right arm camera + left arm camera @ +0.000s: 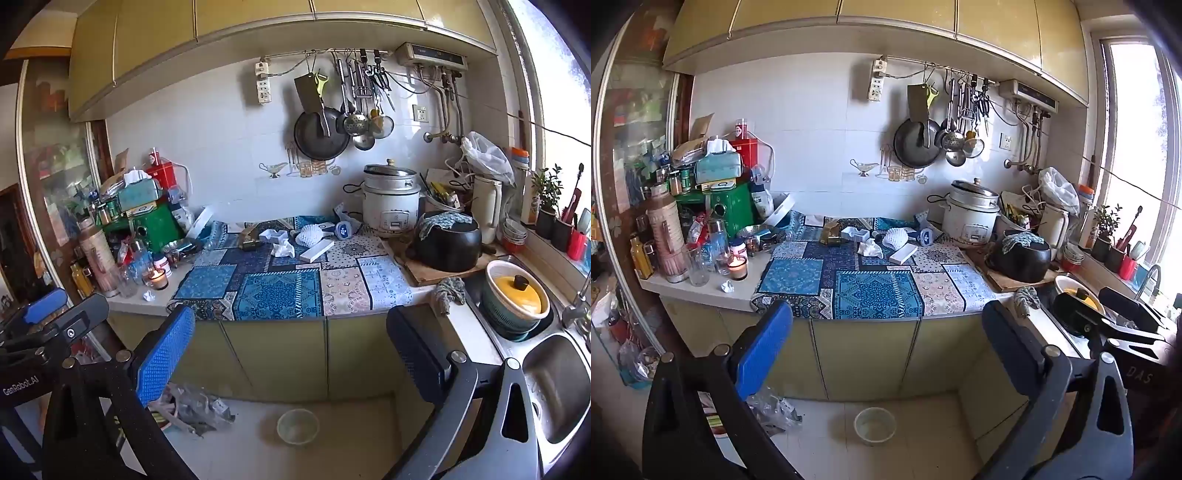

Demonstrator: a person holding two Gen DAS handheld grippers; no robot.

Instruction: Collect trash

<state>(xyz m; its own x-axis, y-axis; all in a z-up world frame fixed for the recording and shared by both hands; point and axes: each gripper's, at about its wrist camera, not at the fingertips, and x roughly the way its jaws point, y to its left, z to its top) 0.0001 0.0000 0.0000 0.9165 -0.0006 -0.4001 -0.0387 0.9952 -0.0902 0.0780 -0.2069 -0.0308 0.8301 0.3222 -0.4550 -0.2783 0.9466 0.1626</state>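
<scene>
Both tongs, left tongs [886,354] and right tongs [291,354], wide, empty; risk: reaching crumpled paper [727,286] may knock the lit candle [737,266] just beside it.

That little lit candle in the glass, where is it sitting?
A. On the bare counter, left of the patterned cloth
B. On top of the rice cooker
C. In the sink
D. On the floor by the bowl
A: the lit candle stands on the bare white counter, just left of the patterned cloth and beside a small crumpled paper ball, far from the rice cooker.
</scene>
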